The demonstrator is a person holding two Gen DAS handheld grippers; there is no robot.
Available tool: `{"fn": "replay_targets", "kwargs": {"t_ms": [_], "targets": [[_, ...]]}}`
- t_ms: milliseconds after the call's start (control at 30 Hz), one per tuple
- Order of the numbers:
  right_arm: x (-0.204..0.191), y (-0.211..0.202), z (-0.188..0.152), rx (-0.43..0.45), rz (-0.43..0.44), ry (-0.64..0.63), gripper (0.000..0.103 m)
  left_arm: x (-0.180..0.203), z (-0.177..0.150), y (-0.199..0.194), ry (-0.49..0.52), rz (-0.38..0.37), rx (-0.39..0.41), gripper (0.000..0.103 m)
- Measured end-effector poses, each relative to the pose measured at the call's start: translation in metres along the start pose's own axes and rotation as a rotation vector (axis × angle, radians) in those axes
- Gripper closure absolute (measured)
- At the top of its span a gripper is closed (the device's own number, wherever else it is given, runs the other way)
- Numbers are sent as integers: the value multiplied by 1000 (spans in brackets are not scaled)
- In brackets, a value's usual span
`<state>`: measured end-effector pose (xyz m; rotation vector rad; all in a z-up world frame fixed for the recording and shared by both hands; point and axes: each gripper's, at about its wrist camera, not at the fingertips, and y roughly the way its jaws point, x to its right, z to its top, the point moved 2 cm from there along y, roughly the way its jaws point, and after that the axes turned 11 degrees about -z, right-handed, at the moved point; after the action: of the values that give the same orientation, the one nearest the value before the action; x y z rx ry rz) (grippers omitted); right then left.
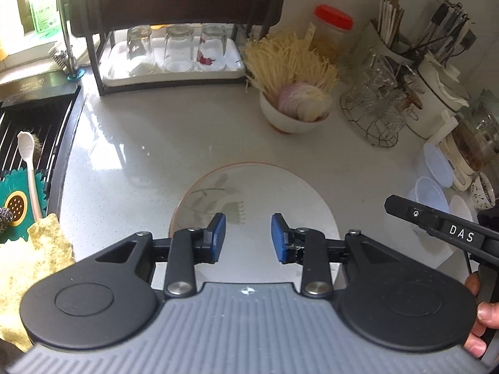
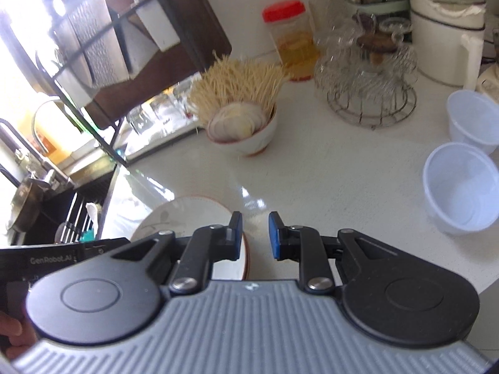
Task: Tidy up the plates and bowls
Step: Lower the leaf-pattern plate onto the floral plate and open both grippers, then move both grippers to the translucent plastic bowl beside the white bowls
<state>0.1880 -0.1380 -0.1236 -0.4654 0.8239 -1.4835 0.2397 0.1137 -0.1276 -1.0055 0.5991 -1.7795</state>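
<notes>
A white plate with a leaf pattern and a brown rim (image 1: 265, 187) lies flat on the white counter. My left gripper (image 1: 248, 237) hovers open over its near half, holding nothing. My right gripper (image 2: 255, 234) is open and empty at the plate's right edge; the plate shows in the right wrist view (image 2: 187, 215). Two translucent plastic bowls (image 2: 460, 187) (image 2: 472, 120) stand on the counter to the right. A white bowl of onion slices and noodles (image 1: 294, 110) stands further back; it also shows in the right wrist view (image 2: 246, 134).
A dish rack with upturned glasses (image 1: 174, 50) stands at the back left. A wire basket of glassware (image 1: 371, 106), a red-lidded jar (image 1: 330, 31) and utensil holders (image 1: 399, 31) line the back right. The sink with a drying grid (image 1: 28, 131), a spoon and a yellow cloth (image 1: 28, 268) are left.
</notes>
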Motion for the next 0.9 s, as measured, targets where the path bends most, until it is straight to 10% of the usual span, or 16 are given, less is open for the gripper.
{"fn": "replay_targets", "kwargs": {"t_ms": [900], "targets": [[94, -132, -33, 230, -72, 30, 81, 152, -55, -28, 164, -144, 75, 66]]}}
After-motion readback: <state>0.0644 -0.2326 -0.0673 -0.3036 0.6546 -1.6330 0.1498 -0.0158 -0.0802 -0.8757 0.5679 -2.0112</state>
